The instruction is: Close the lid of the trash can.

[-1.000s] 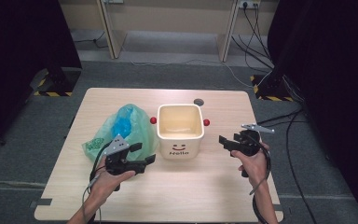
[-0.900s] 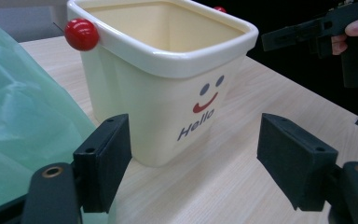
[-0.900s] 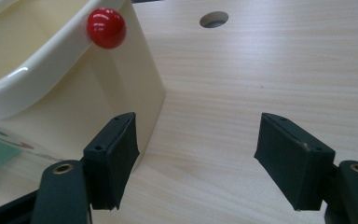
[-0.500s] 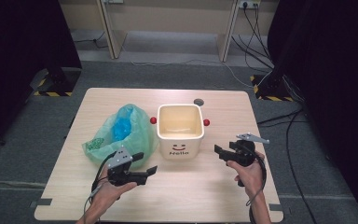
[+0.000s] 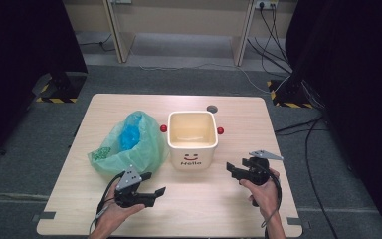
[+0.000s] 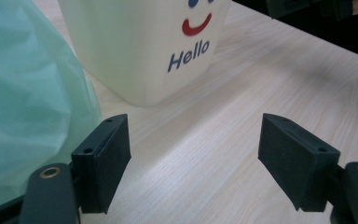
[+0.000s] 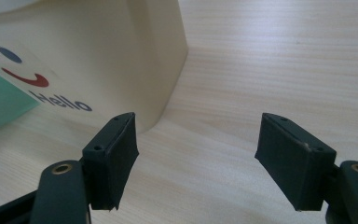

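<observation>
Both hands have sunk toward the table since a second ago and drawn back toward the lower edge of the high view, while the bin and the bag lie as they did. The cream bin [image 5: 192,138] with its red smile and "Hello" stands at the frame's centre, mouth up, with a red knob on each side. A green plastic bag [image 5: 129,144] with something blue inside leans against its left wall. The left gripper [image 5: 146,191] hovers at lower left, just below the bag, its jaws wide apart over bare wood. The right gripper [image 5: 235,171] hangs at lower right, near the bin's corner, jaws likewise spread with nothing between. A small dark disc [image 5: 212,108] sits on the wooden table [image 5: 273,124] behind the bin.
</observation>
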